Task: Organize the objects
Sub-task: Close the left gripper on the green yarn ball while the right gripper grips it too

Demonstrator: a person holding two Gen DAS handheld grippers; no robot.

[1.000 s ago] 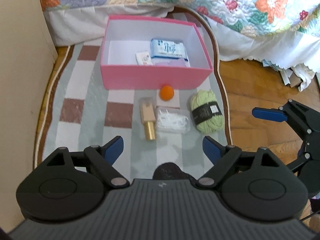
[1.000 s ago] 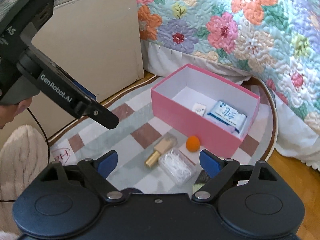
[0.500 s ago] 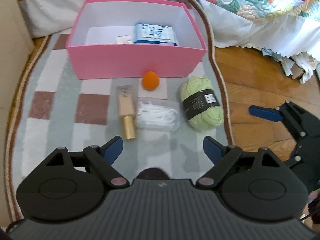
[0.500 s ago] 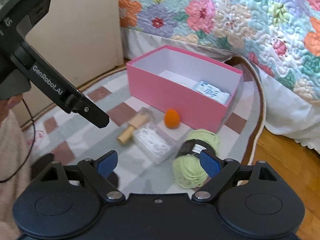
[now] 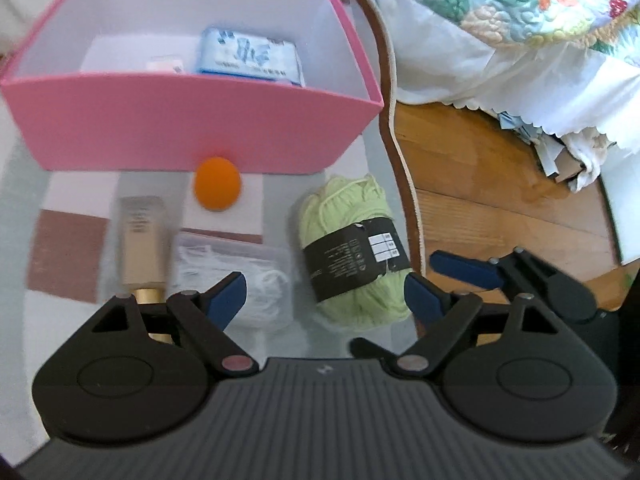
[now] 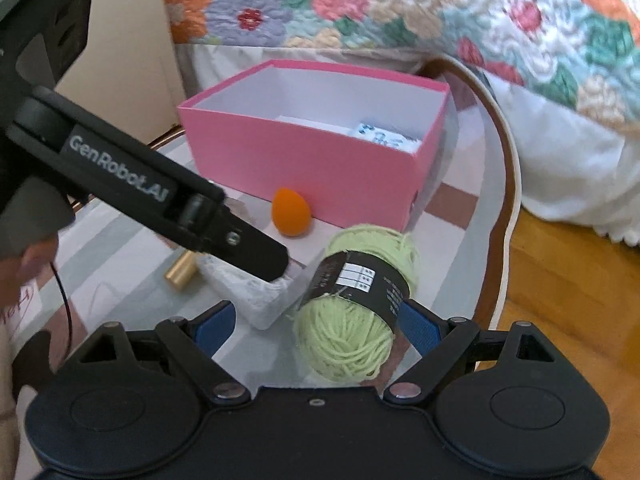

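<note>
On the checked rug, a green yarn ball (image 6: 360,300) with a black label lies between the fingers of my right gripper (image 6: 316,326), close to the right finger; the gripper is open and its pads do not press. My left gripper (image 5: 324,300) hovers low over a clear box of white picks (image 5: 236,268) and the yarn ball (image 5: 352,252); its jaws are closing and grip nothing. A gold bottle (image 5: 142,248) and an orange sponge (image 5: 218,184) lie in front of the pink box (image 5: 180,128), which holds a blue tissue pack (image 5: 248,56).
A bed with a floral quilt (image 6: 440,12) and white skirt stands behind the box. Bare wooden floor (image 5: 480,184) lies right of the rug's edge. A beige panel (image 6: 132,40) stands at the left. The left gripper's finger (image 6: 240,240) crosses the right wrist view.
Both grippers have come down toward the items on the rug. The yarn ball now sits between the right fingers. The left jaws have narrowed slightly.
</note>
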